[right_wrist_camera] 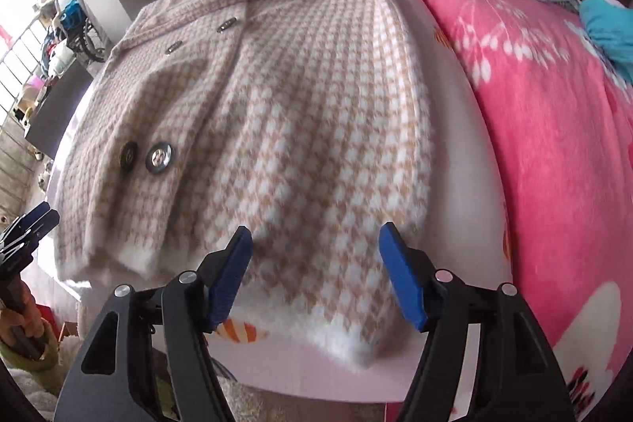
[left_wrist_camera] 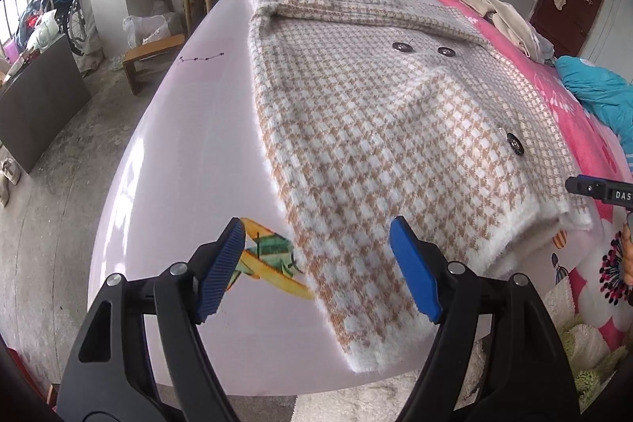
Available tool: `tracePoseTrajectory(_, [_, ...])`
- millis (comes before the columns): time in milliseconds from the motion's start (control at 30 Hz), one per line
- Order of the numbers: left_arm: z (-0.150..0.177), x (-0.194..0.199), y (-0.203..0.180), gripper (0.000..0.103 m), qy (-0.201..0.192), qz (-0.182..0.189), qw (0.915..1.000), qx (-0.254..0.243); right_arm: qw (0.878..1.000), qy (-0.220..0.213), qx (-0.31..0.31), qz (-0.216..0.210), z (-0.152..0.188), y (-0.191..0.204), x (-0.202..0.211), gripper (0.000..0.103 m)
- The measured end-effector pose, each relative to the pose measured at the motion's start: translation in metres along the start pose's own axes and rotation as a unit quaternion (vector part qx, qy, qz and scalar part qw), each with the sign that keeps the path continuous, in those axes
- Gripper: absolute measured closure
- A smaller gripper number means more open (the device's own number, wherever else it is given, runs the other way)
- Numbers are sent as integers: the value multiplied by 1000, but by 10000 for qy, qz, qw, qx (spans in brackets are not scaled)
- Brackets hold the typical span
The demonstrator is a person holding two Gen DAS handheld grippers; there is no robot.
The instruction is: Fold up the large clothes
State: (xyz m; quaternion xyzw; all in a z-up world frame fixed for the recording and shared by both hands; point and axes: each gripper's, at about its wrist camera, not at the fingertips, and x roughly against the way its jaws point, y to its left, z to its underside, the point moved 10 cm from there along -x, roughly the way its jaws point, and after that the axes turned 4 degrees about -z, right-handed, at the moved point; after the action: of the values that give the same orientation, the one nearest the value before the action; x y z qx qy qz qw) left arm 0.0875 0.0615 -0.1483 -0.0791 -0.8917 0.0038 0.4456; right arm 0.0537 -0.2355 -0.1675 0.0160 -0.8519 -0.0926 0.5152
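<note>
Left wrist view looks down over a fuzzy beige-and-white checked coat [left_wrist_camera: 356,129] spread on a pale pink sheet [left_wrist_camera: 190,153] that covers the bed, collar toward the far edge, hem toward the near edge. Both sleeves look already folded in over the front, so the coat lies as a long panel with its dark buttons [left_wrist_camera: 401,46] showing. The left claw [left_wrist_camera: 316,267] hangs over the hem's left corner, jaws wide apart, with nothing between the blue pads [left_wrist_camera: 221,271]. Under its left pad sits a yellow-and-green print on the sheet, not part of the coat.

From the right wrist view, the right claw [right_wrist_camera: 314,273] hovers above the hem's right corner, jaws also standing open and holding nothing; cloth lies beneath them but the pads do not press on it. The left claw shows at that picture's left margin, held by a hand in an orange glove [right_wrist_camera: 23,319].

The step in hand, I judge, is taking the hem at both corners to fold it up toward the collar. To do it well, each claw should drop onto its own corner and bite through every layer, sleeve included, since the thick knit may slip. Both should lift evenly so the fold stays square. A pink flowered blanket [right_wrist_camera: 546,113] lies close along the right edge; the right claw should stay clear of it.
</note>
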Motion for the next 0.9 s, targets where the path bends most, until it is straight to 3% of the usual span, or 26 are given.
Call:
tracePoseTrajectory(233, [18, -3, 9, 42, 205, 241, 9985, 444, 9985, -401, -378, 28, 10, -21, 31, 32])
tracePoseTrajectory(467, [26, -2, 4, 56, 331, 743, 9931, 849, 9939, -189, -985, -458, 20, -40, 16, 32])
tracePoseTrajectory(600, [33, -4, -1, 57, 432, 837, 9911, 943, 9907, -56, -1098, -806, 32, -33, 15, 43])
tracePoseTrajectory(767, [27, -11, -3, 58, 349, 740, 9914, 1026, 9891, -167, -1180, -866, 24, -36, 9, 56])
tracePoseTrajectory(900, [23, -13, -3, 72, 293, 688, 9914, 1076, 9864, -197, -1299, -990, 20, -34, 4, 59])
